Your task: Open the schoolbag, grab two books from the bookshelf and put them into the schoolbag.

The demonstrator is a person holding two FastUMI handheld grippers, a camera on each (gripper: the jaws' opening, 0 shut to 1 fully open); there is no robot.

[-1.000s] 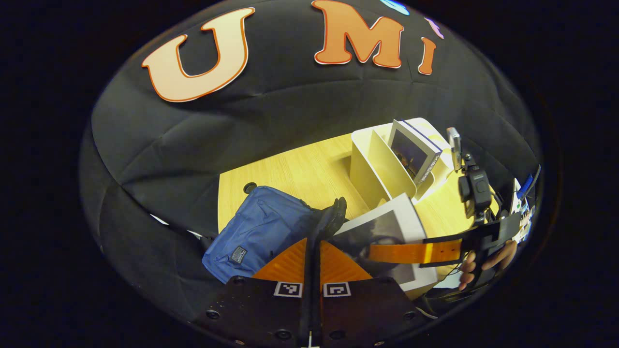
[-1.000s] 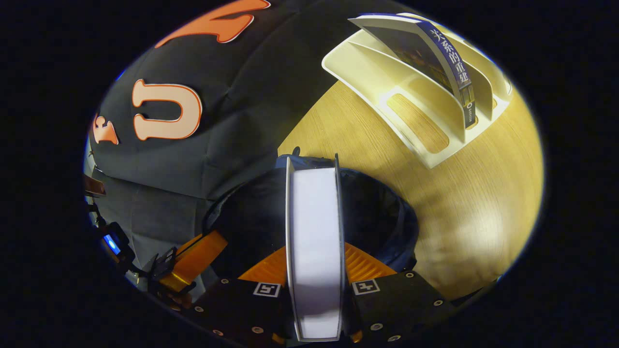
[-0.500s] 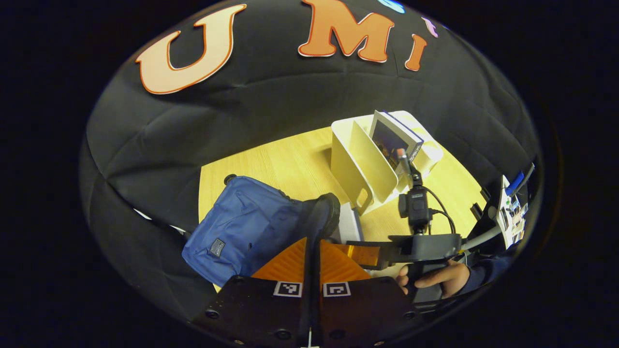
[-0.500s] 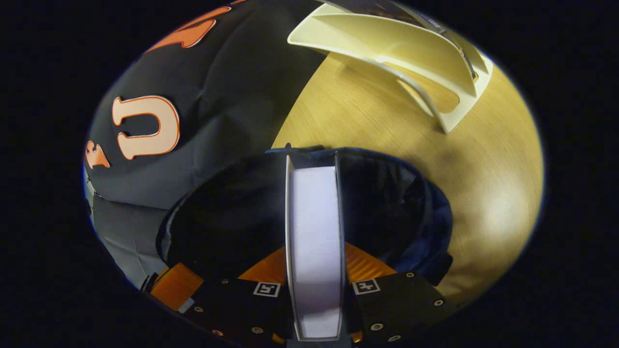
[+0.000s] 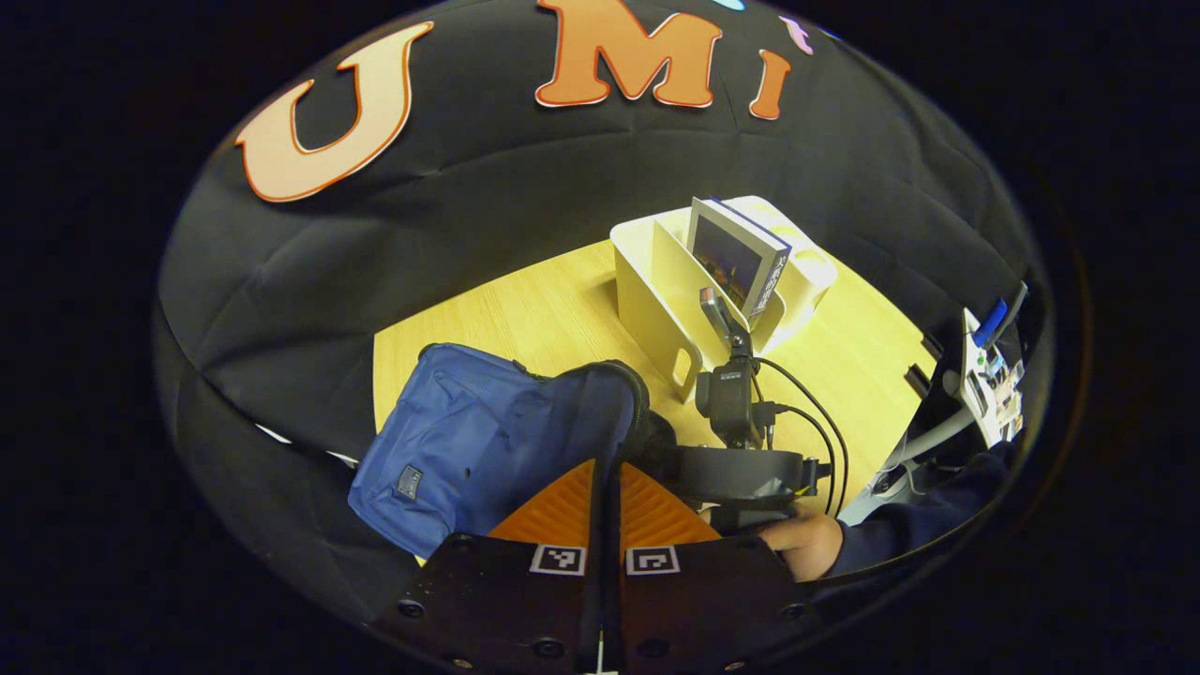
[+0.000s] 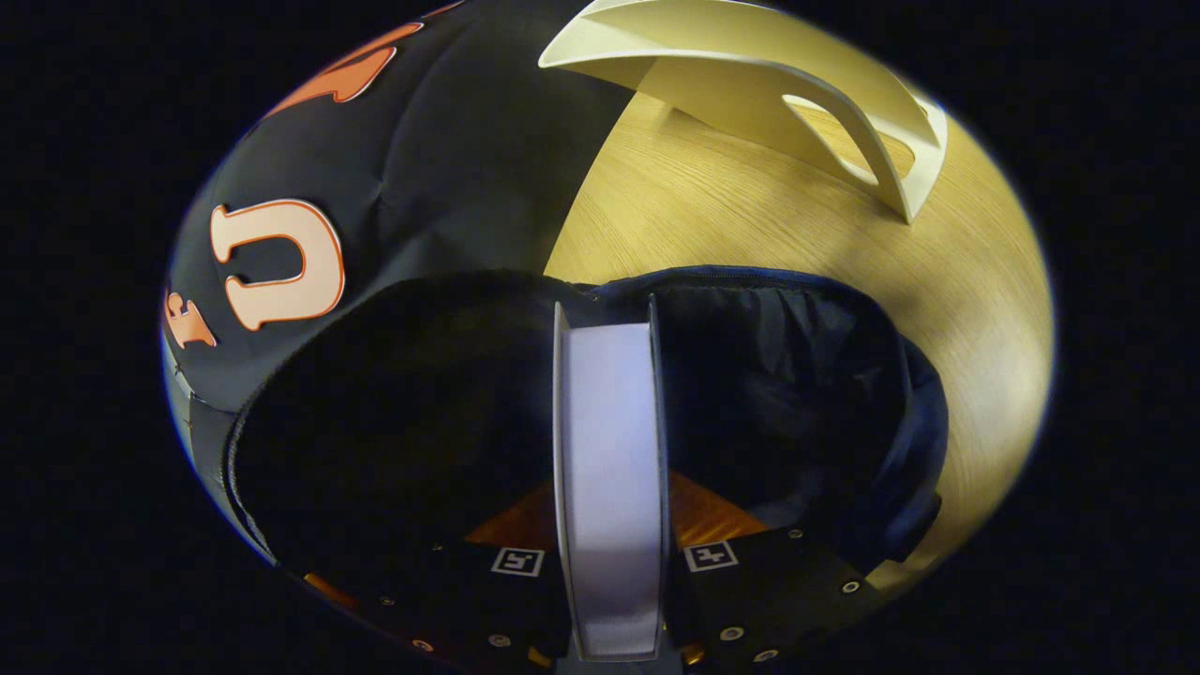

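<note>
The wooden table (image 5: 525, 319) carried the blue schoolbag (image 5: 469, 450), which lay ahead of the left gripper (image 5: 607, 497); its two orange fingers were pressed together on the black rim of the bag's mouth, holding it up. Beyond the bag stood the cream bookshelf (image 5: 656, 300), with one upright book (image 5: 736, 258) in a middle slot, well apart from those jaws. The left gripper view also showed the right gripper's body (image 5: 741, 469) and the hand (image 5: 797, 544) holding it, just to the right of the bag's mouth. In the right gripper view, the right gripper (image 6: 609, 506) was clamped on a white-edged book (image 6: 609, 469), its fore-edge toward the camera and its far end inside the schoolbag's dark opening (image 6: 769, 375); the bookshelf's side wall (image 6: 750, 103) rose far ahead.
</note>
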